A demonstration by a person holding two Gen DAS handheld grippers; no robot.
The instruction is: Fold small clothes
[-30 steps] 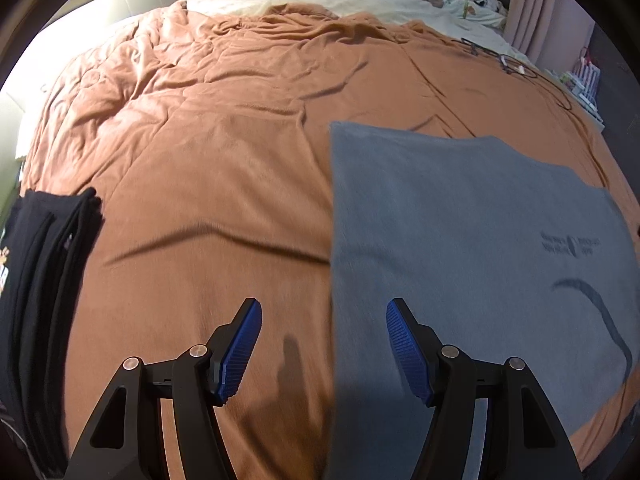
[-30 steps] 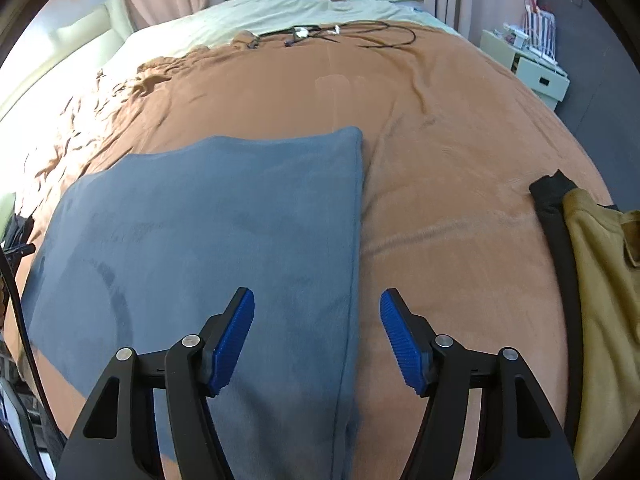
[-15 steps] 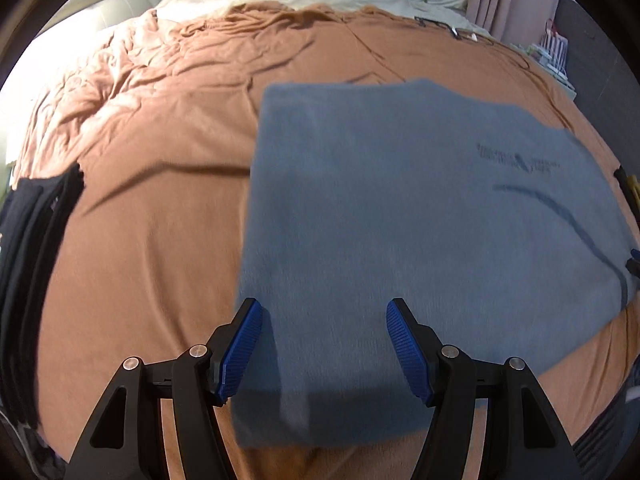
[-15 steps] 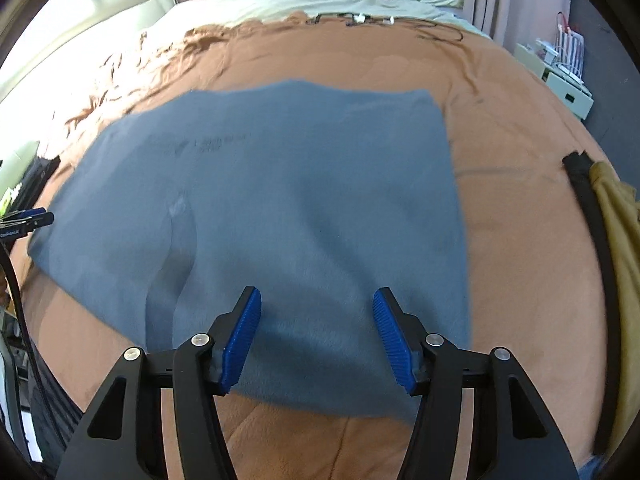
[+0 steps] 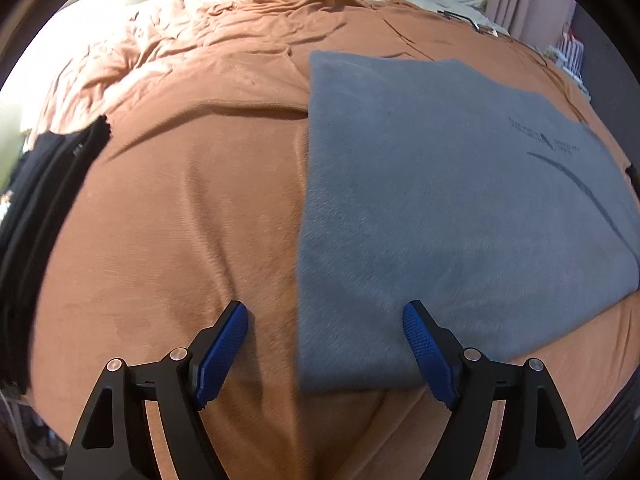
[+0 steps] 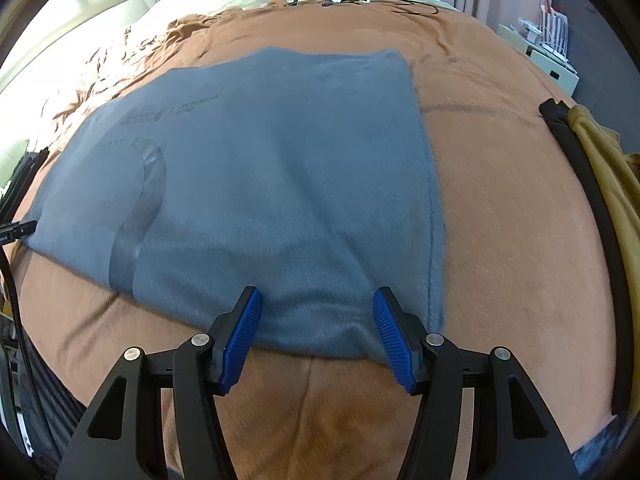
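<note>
Moved: since half a second ago my left gripper (image 5: 325,354) slides left to straddle the near-left edge of the grey fleece folded garment (image 5: 440,208); my right gripper (image 6: 316,336) closes in on its near hem.
Fingers: both pairs spread wide, holding nothing.
Garment: flat on the rust-brown bedspread (image 5: 192,200), near edge by my fingertips.
Progress: looks already folded into a rectangle; further folds and stacking left, I judge.
Axis: long side runs left-right across the bed, printed logo (image 6: 172,110) at far side.
Piles: black folded clothes (image 5: 36,208) left, mustard-yellow garment (image 6: 604,168) right.
</note>
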